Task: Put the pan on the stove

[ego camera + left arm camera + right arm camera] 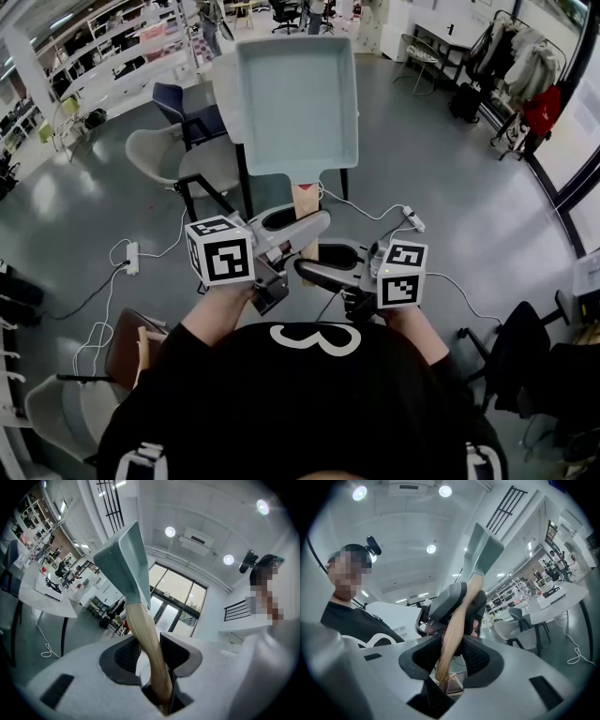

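We are holding the pan (295,94) up in the air in front of us, clear of any surface, with the grey floor (450,187) far below it. It is a square, pale green pan with a raised rim. In the head view its open face is turning up toward the camera. Its long axis is running straight away from our body: the bowl is pointing outward, and the wooden handle (305,199) is pointing back at our chest. Both grippers are closing on that handle from opposite sides. The left gripper (307,225) is reaching in from the left and pinching the handle at a spot nearer the bowl. In the left gripper view, the handle (146,644) is sitting between the two dark pads of that gripper (150,654), pressing against the right-hand one. From there it is climbing up the picture to the pan (124,559), which is showing edge-on. The right gripper (314,269) is coming in from the right and pinching the butt end of the handle. In the right gripper view, the pale wood (454,630) is lying between that gripper's (452,657) pads, with its rounded end just below them. The left gripper (454,603) is clamping the same handle farther up, and the pan (483,550) is standing above both. Behind the pan, a white table (225,94) and two chairs (164,150) are standing on the floor.
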Demonstrator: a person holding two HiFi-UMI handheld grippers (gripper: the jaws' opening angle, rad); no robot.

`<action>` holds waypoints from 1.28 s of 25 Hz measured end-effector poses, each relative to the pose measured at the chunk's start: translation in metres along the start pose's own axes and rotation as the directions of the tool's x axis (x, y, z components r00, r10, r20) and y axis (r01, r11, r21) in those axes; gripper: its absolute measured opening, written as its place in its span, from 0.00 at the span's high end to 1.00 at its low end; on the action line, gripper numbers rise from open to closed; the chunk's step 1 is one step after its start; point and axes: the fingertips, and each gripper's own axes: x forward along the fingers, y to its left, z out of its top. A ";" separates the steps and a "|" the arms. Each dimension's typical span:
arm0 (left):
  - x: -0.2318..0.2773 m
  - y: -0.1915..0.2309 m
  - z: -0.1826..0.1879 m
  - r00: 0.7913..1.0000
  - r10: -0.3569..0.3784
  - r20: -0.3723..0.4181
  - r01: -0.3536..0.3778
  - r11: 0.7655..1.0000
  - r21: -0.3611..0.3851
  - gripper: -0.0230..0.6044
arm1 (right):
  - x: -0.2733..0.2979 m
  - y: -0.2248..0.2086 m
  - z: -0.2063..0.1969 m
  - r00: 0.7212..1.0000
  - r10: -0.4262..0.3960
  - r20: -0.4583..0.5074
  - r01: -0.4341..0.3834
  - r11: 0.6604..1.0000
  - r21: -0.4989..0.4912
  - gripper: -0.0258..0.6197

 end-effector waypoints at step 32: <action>0.027 0.084 0.036 0.999 0.003 -0.038 -0.006 0.996 -0.090 0.74 | 0.024 -0.083 0.035 1.000 -0.002 -0.003 0.002 0.996 0.092 0.75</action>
